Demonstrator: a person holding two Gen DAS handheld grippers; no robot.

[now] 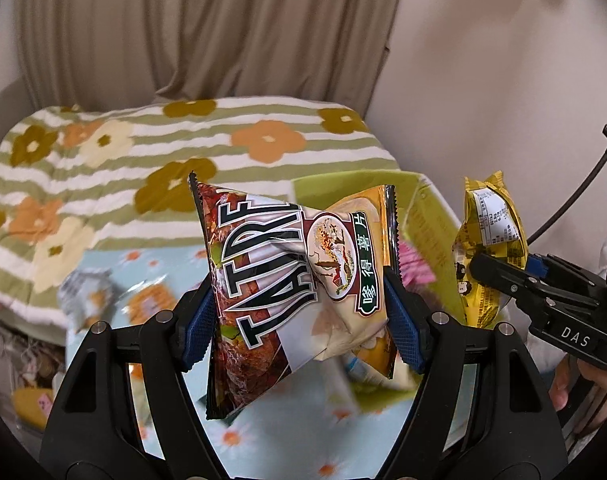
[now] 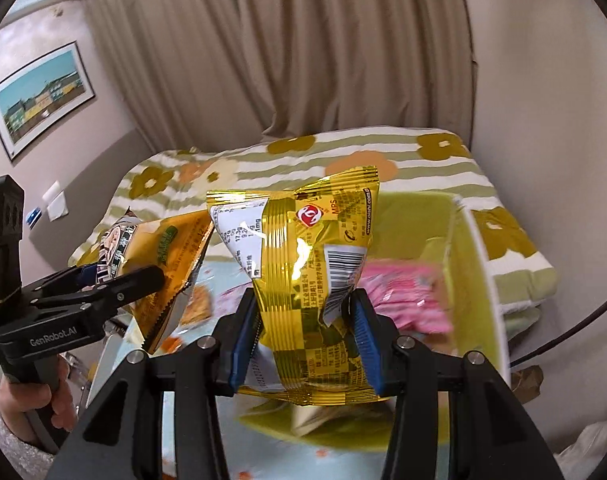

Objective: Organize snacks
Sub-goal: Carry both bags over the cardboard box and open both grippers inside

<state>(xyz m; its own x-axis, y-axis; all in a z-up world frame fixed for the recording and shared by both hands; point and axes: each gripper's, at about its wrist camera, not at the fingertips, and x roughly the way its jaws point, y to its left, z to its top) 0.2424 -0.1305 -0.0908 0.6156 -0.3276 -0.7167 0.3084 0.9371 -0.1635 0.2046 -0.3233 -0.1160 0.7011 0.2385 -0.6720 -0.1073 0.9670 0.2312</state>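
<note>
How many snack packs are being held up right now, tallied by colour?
Brown and cream chip bag, in the left hand-held gripper: 1
Yellow snack bag, in the right hand-held gripper: 1
Total held: 2
Pink packs in the green box are too blurred to count.

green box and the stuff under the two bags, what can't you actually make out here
- Left wrist view: the lime green cardboard box is mostly hidden behind the brown and cream Tatre chip bag clamped in the left gripper.
- Right wrist view: the box contents are smeared; only blurred pink packets show, partly covered by the shiny yellow foil snack bag in the right gripper.
- Both views: snacks on the light blue floral cloth are too blurred to identify.
</note>
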